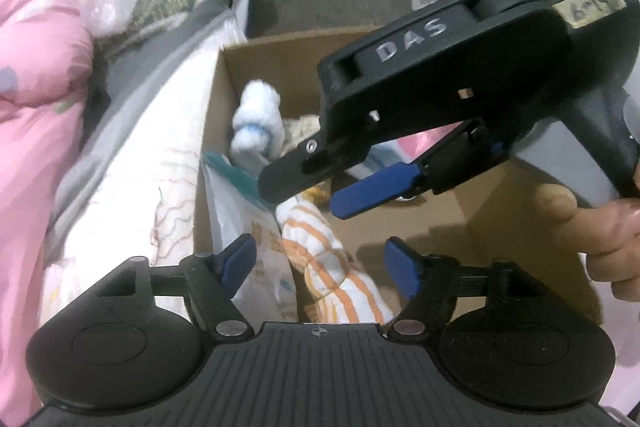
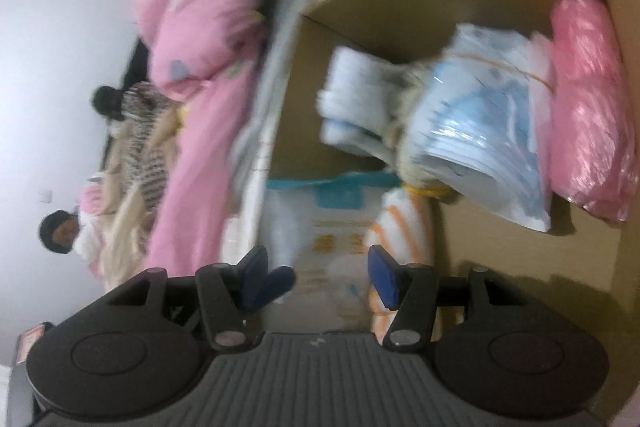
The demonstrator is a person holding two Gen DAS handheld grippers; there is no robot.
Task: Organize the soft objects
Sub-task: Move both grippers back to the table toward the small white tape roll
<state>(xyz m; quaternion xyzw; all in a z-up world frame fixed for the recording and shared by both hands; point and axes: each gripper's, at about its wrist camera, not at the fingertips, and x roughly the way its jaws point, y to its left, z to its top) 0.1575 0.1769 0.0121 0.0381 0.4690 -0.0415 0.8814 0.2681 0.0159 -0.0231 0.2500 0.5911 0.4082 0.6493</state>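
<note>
Soft objects already sit in the cardboard box: your orange-striped towel lies near its front edge, beside a printed white packet against the left wall, with a blue-and-white fluffy bundle toward the back left corner. From your right wrist view, a stack of pale blue packets and a pink plastic bag rest along the far wall, though that view is blurred, so what they are is uncertain. Your left gripper hangs over the towel, jaws wide and empty. Your right gripper hovers above the box, jaws parted, holding nothing. Pink bedding lies outside the left wall.
</note>
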